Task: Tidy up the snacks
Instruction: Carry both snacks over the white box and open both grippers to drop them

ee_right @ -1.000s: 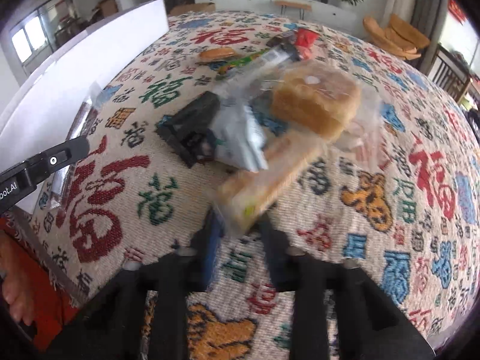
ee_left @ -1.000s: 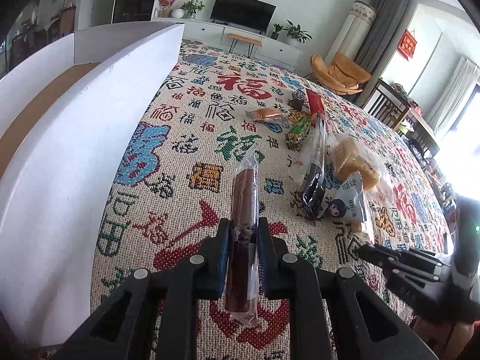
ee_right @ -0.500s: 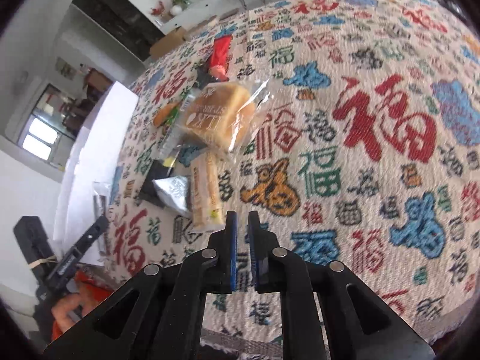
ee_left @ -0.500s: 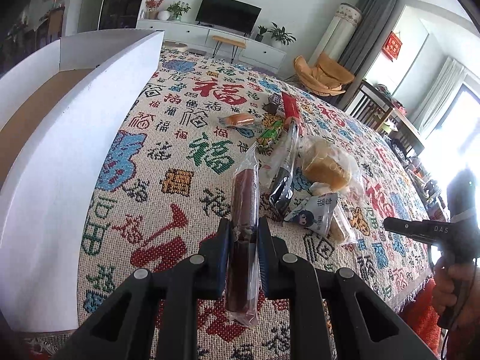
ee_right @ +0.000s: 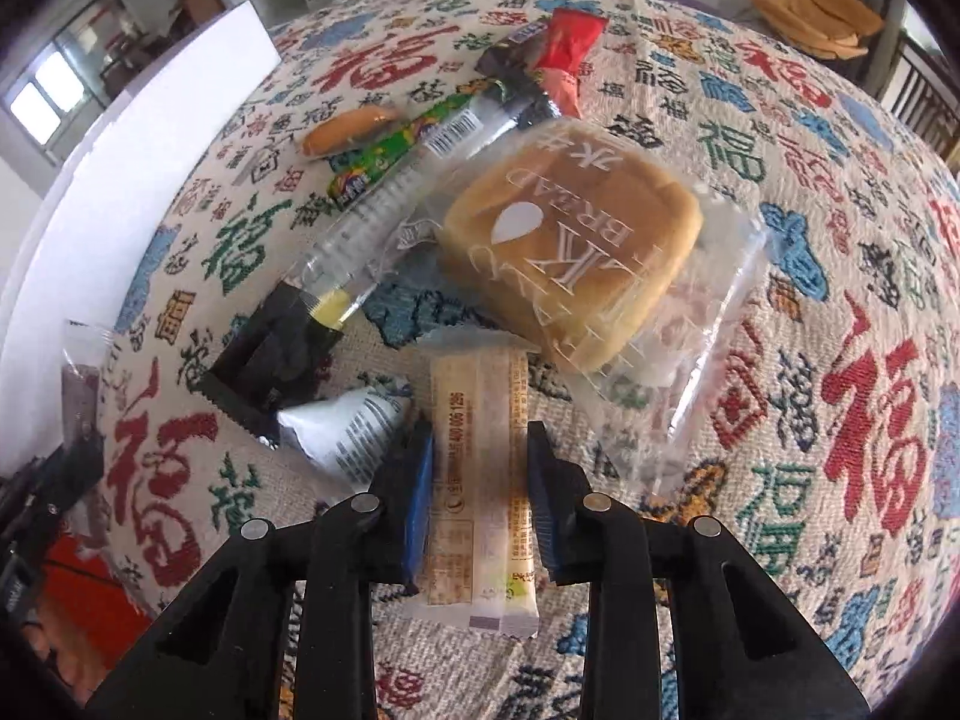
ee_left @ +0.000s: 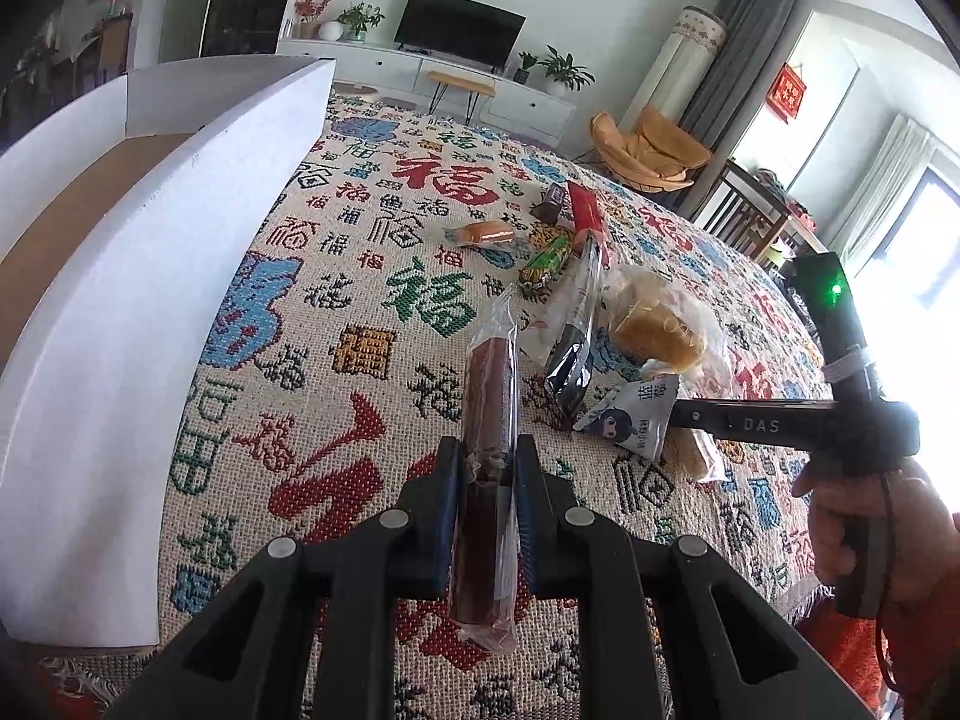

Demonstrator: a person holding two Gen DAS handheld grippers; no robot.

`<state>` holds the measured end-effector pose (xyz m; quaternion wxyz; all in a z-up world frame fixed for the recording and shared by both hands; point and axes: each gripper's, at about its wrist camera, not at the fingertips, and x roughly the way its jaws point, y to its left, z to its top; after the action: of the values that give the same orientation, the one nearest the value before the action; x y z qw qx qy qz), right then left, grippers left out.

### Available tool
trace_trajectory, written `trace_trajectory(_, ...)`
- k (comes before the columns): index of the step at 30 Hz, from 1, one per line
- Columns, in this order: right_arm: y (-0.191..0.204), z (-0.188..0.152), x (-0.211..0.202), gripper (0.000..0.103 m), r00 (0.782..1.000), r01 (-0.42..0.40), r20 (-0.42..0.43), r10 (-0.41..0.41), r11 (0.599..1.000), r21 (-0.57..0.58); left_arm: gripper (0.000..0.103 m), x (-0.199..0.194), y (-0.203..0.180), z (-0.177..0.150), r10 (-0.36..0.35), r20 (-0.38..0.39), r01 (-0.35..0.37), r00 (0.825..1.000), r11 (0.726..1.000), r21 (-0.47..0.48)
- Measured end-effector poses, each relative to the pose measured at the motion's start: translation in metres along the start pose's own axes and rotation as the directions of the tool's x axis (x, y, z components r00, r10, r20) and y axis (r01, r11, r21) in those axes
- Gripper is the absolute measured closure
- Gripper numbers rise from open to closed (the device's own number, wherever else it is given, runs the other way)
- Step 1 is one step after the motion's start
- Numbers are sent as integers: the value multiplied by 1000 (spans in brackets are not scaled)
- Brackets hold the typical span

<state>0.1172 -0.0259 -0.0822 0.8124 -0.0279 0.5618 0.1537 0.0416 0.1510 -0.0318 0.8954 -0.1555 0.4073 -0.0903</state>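
Observation:
My left gripper (ee_left: 487,463) is shut on a long dark-red snack bar in clear wrap (ee_left: 489,396), held above the patterned tablecloth. A white box (ee_left: 138,276) stands to its left. My right gripper (ee_right: 480,450) is open, its jaws on either side of a pale wafer bar (ee_right: 483,450) that lies on the cloth. Beyond it lie a wrapped bread (ee_right: 570,252), a silver triangular packet (ee_right: 354,426), a black packet (ee_right: 270,360), a green candy stick (ee_right: 390,156), an orange snack (ee_right: 348,126) and a red packet (ee_right: 567,54).
The white box's wall (ee_right: 120,180) runs along the left in the right wrist view. The snack pile (ee_left: 600,312) lies right of centre in the left wrist view, with the right gripper (ee_left: 756,423) reaching over it. The table's front edge is close below.
My right gripper has swung back over the pile and opened around the pale wafer bar. My left gripper still holds the dark-red bar, nearly unmoved.

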Motion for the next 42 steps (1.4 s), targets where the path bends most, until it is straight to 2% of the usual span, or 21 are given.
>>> trace_trajectory(9, -34, -26, -59, 73, 992, -104, 79, 99, 993, 61, 86, -5, -14, 5, 65, 19, -66, 998, 996, 62)
trace_trajectory(17, -20, -21, -74, 73, 982, -159, 111, 153, 986, 48, 86, -9, -14, 5, 113, 25, -114, 993, 990, 77)
trace_trajectory(20, -7, -19, -78, 73, 980, -170, 113, 167, 985, 18, 86, -15, -12, 8, 75, 22, -76, 997, 996, 46)
trace_trajectory(23, 15, -5, -89, 73, 968, -215, 131, 214, 977, -11, 86, -40, -1, 22, -52, 46, 54, 998, 997, -50)
trace_trajectory(24, 27, 4, -94, 73, 959, -242, 143, 243, 970, -28, 86, -54, 6, 30, -72, 74, 77, 995, 994, -75)
trace_trajectory(26, 59, 24, -109, 73, 931, -314, 169, 323, 946, -76, 86, -82, 22, 47, -48, 141, 62, 989, 993, -99)
trace_trajectory(29, 130, 58, -134, 73, 865, -432, 187, 465, 881, -191, 86, -123, 64, 71, 89, 226, -56, 970, 987, -149)
trace_trajectory(31, 180, 79, -146, 73, 810, -504, 186, 555, 823, -261, 86, -139, 97, 83, 198, 239, -153, 951, 969, -195)
trace_trajectory(32, 201, 88, -147, 72, 791, -524, 189, 582, 803, -283, 85, -143, 110, 86, 255, 232, -206, 939, 955, -213)
trace_trajectory(33, 222, 97, -147, 67, 776, -534, 192, 601, 788, -307, 73, -145, 125, 89, 318, 210, -270, 924, 935, -229)
trace_trajectory(34, 238, 104, -145, 59, 773, -532, 189, 605, 781, -327, 43, -145, 137, 91, 362, 184, -315, 914, 918, -241)
trace_trajectory(35, 249, 109, -142, 37, 784, -517, 181, 594, 786, -338, 27, -147, 148, 90, 402, 164, -354, 901, 899, -259)
trace_trajectory(36, 253, 111, -141, 34, 790, -507, 190, 583, 795, -333, 13, -151, 155, 87, 430, 165, -376, 888, 884, -277)
trace_trajectory(37, 250, 111, -141, 34, 787, -508, 206, 582, 800, -319, 12, -156, 158, 82, 445, 178, -386, 878, 876, -288)
trace_trajectory(39, 230, 104, -139, 34, 779, -510, 236, 581, 805, -302, 11, -157, 159, 73, 443, 185, -380, 877, 876, -297)
trace_trajectory(40, 217, 100, -136, 33, 789, -491, 253, 560, 822, -289, 11, -154, 156, 70, 430, 186, -364, 884, 881, -304)
trace_trajectory(42, 191, 91, -127, 33, 825, -440, 259, 502, 859, -263, 11, -146, 147, 67, 390, 190, -326, 901, 898, -297)
